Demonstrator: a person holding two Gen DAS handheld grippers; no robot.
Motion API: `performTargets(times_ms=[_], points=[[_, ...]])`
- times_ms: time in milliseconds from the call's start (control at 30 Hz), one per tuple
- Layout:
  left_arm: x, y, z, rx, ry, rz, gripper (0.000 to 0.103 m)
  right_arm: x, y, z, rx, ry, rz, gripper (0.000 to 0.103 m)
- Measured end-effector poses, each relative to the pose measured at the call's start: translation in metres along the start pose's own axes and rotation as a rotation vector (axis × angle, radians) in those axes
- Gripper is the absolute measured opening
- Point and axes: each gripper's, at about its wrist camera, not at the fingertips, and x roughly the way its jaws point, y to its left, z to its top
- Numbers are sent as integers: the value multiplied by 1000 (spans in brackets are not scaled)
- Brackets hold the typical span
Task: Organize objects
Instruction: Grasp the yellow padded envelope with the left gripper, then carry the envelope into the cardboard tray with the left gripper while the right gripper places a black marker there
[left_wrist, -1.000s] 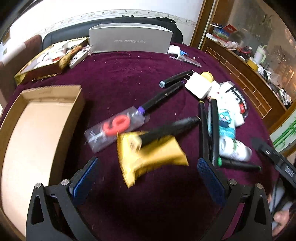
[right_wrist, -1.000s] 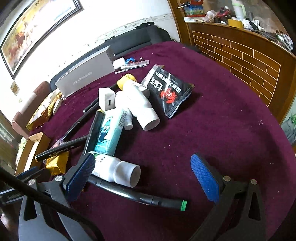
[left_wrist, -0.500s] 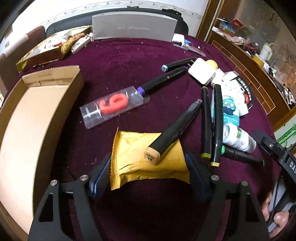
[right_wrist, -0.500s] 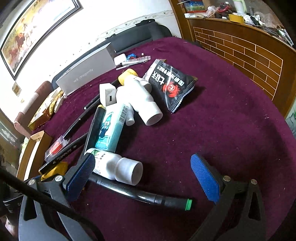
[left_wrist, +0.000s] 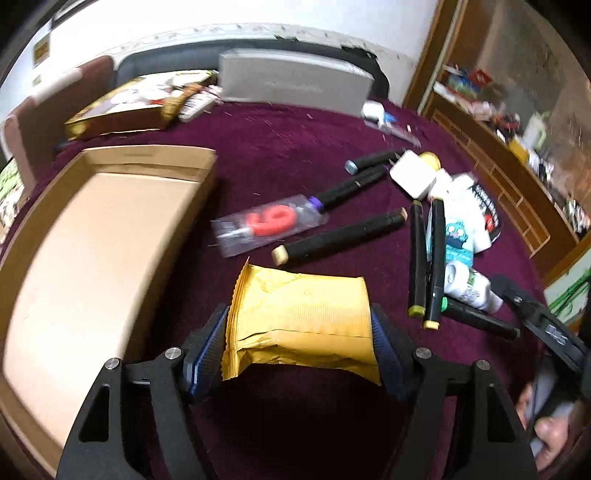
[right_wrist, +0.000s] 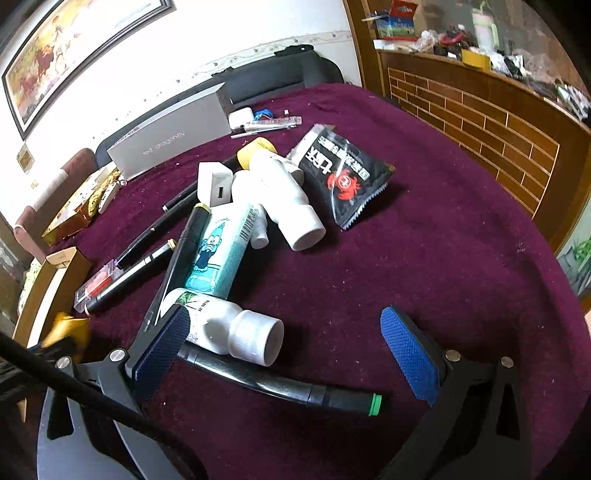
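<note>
My left gripper (left_wrist: 299, 332) is shut on a yellow snack packet (left_wrist: 301, 317) and holds it above the maroon table, right of an open cardboard box (left_wrist: 81, 251). A black marker (left_wrist: 340, 236) that lay on the packet now lies on the cloth beyond it. My right gripper (right_wrist: 284, 354) is open and empty over a white bottle (right_wrist: 229, 328) and a green-tipped black marker (right_wrist: 280, 387). The packet shows as a yellow blur in the right wrist view (right_wrist: 68, 328).
A clear pack with a red 6 (left_wrist: 269, 221), several black markers (left_wrist: 424, 258), a teal tube (right_wrist: 218, 251), white bottles (right_wrist: 284, 192), a white charger (right_wrist: 214, 184) and a black snack bag (right_wrist: 343, 173) lie on the cloth. A grey box (left_wrist: 291, 83) stands at the back.
My left gripper closed on the yellow packet and lifted it. The black marker slid off the packet onto the cloth. The right gripper stayed open and barely moved.
</note>
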Motion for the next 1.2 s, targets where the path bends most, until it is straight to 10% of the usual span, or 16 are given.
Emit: performTargets(times_ms=[233, 500, 1200], points=[[-38, 25, -19, -24, -55, 2, 67, -39, 46, 13, -129, -38, 60, 103], [-73, 42, -32, -49, -126, 44, 67, 13, 124, 25, -54, 315, 386, 103], [-84, 112, -36, -136, -179, 71, 67, 97, 171, 35, 102, 391, -105, 64]])
